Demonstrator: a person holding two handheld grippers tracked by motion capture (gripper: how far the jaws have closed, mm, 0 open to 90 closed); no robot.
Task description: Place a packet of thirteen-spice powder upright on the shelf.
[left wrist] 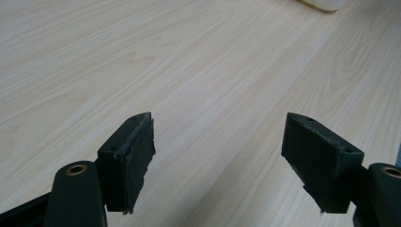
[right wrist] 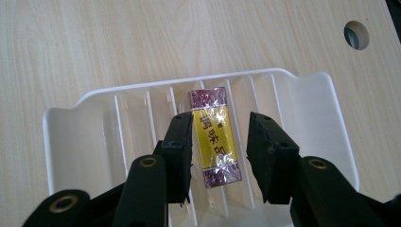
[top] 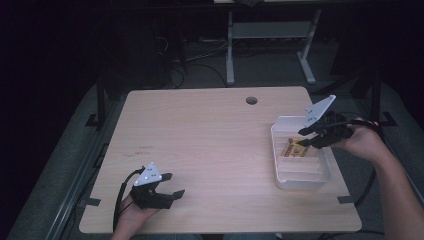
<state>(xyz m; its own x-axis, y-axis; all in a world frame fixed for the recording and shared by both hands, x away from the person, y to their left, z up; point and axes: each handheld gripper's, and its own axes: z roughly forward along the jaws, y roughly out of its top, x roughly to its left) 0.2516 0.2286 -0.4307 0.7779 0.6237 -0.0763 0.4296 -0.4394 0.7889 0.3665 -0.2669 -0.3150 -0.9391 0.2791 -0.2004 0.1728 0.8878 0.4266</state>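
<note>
While the table (top: 210, 135) is lying mostly bare, the work is centring on the white tray (top: 280, 172) near its right edge, where a yellow packet (right wrist: 215, 137) with purple ends is sitting in one of the middle slots between the dividers. Judging by this, the step in hand is setting the packet into the tray and letting go; the next move calls for spreading the jaws clear and lifting straight out without dragging the packet along. Reaching in from the right side, the right gripper (right wrist: 218, 142) is tilting down over the tray, its jaws flanking the packet, one pad touching or nearly so, the other standing apart: released. Resting low near the table's front-left, the left gripper (left wrist: 217, 146) is standing unclenched, holding nothing.
</note>
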